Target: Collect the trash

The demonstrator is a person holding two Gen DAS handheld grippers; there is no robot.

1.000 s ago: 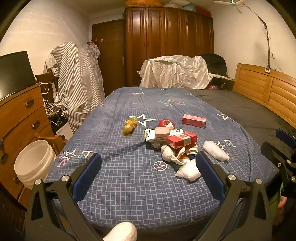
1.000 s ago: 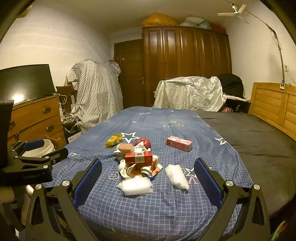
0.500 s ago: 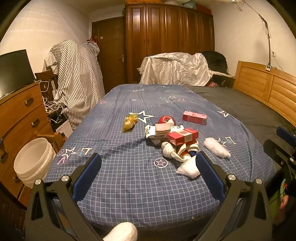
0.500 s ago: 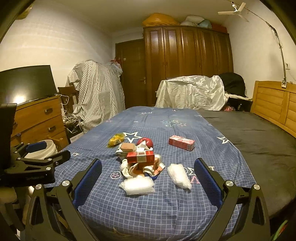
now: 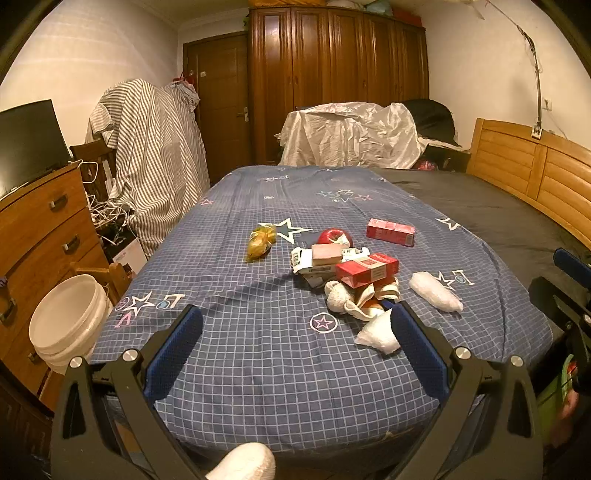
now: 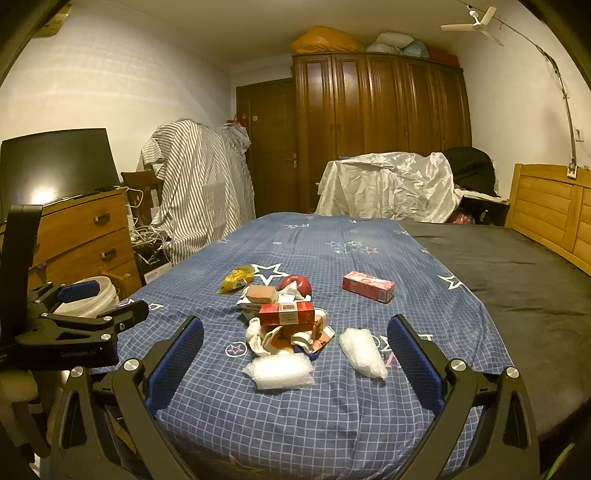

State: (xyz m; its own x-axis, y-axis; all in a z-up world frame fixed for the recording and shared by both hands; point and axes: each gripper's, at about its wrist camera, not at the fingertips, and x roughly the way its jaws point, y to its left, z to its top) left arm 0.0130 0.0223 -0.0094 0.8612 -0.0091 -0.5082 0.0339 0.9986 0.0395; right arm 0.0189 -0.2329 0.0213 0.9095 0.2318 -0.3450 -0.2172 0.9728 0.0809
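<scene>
While both grippers' fingers (image 5: pixel 173 350) (image 6: pixel 413 365) stay spread, crinkled plastic wads (image 6: pixel 277 372) and cardboard boxes (image 5: pixel 366 269) litter the checked sheet (image 5: pixel 258 354).

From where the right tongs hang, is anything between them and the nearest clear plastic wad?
Nothing visible: only bare bedsheet lies between the open right tongs and the plastic wad.

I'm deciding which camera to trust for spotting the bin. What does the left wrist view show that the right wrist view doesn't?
Only the left wrist view shows the white bucket unobstructed, open mouth visible, beside the dresser. Only the right wrist view shows the ceiling fan and the left gripper in front of that bucket. Both show the trash pile on the blue bedsheet, with open jaws framing it.
</scene>
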